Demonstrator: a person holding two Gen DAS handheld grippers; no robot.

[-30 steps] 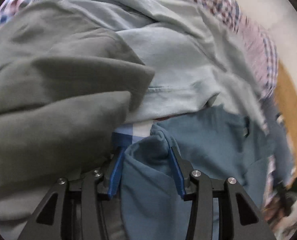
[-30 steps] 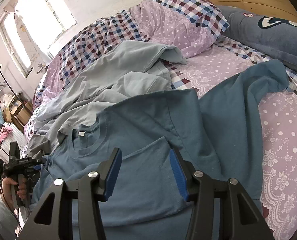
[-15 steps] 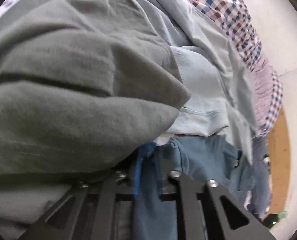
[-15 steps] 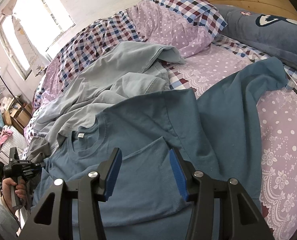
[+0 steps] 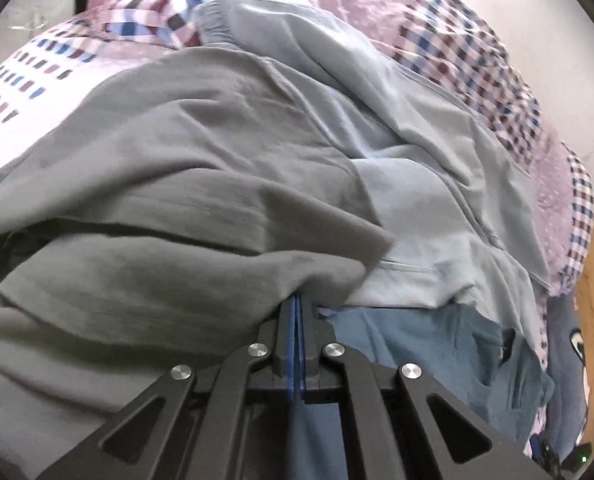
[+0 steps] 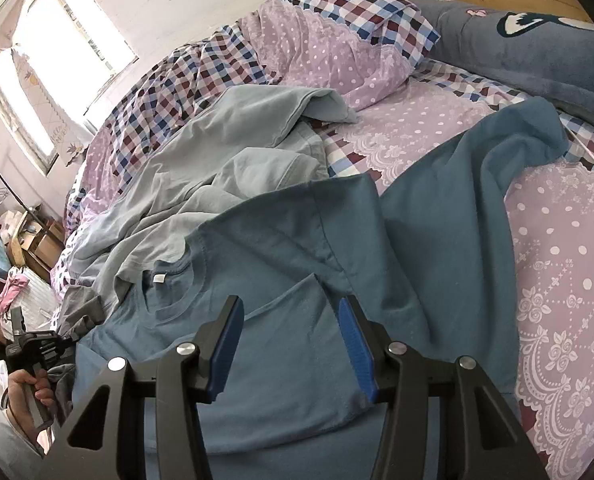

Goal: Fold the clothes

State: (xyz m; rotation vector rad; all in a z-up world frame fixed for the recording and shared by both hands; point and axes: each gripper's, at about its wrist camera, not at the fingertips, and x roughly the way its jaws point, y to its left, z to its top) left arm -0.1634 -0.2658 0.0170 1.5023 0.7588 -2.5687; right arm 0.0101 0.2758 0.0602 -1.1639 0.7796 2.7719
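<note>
The blue T-shirt (image 6: 281, 248) lay spread on the bed (image 6: 557, 240). The left gripper (image 5: 296, 312) had just pinched its edge, jaws pressed together; the right gripper (image 6: 291, 344) hovered above, jaws spread.

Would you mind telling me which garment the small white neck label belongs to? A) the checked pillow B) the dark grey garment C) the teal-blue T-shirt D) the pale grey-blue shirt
C: in the right wrist view the white label sits inside the round collar of the teal-blue T-shirt, which lies spread in front of the open right gripper.
</note>
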